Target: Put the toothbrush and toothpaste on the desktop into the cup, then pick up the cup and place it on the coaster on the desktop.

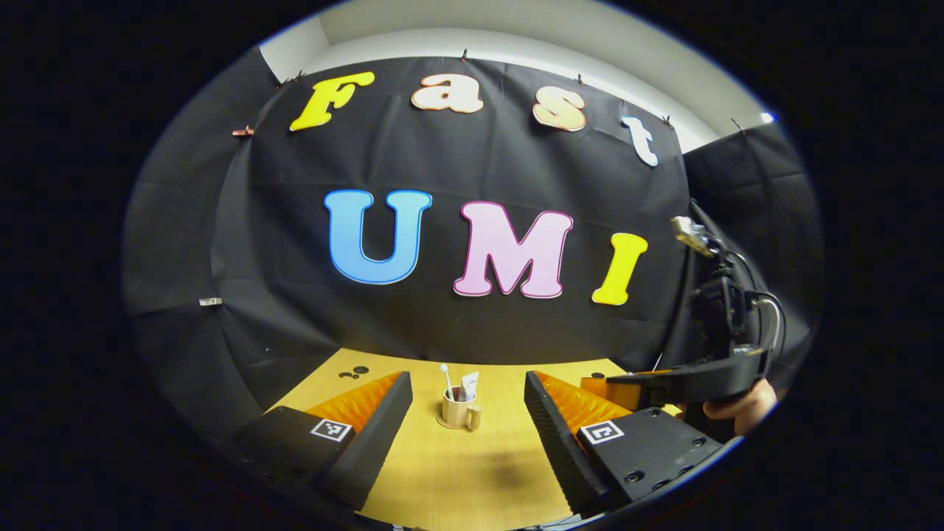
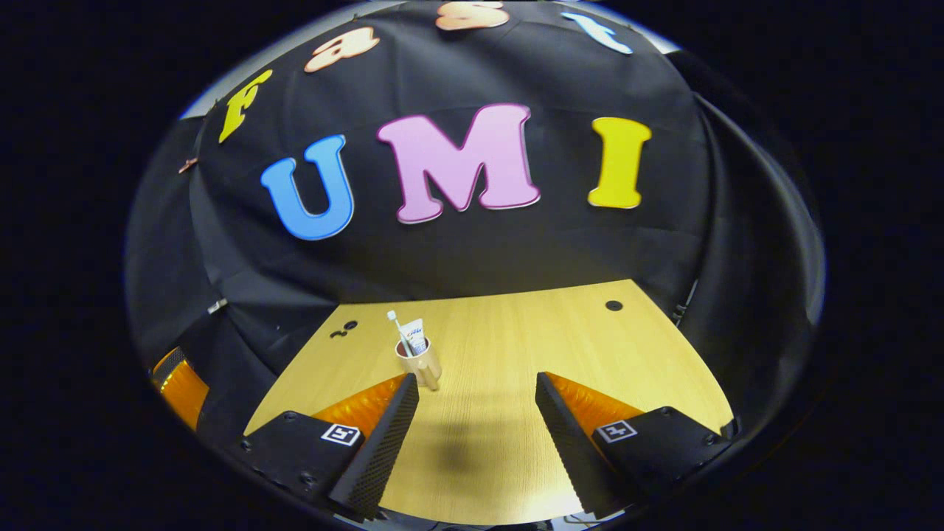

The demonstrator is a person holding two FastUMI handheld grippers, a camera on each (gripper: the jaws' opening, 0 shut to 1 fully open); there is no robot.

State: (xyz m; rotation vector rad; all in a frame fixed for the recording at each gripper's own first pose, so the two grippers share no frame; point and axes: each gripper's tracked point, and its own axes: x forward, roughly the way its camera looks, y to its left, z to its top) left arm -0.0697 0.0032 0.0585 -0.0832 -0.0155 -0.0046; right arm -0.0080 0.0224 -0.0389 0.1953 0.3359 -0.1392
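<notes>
The light is even and quite bright on the wooden desktop, and it seems to come from above. In the left gripper view a soft dark shadow lies on the wood in front of the cup, and a similar soft shadow lies on the desktop in the right gripper view. The black cloth wall takes the light with no glare, only weak folds. Above it, a pale wall strip is brighter. Both views are strongly curved by the fisheye lens, so straight edges bend near the rim, and the rim has a thin bluish fringe. The centre is sharp; the small cup is less clear in detail.
</notes>
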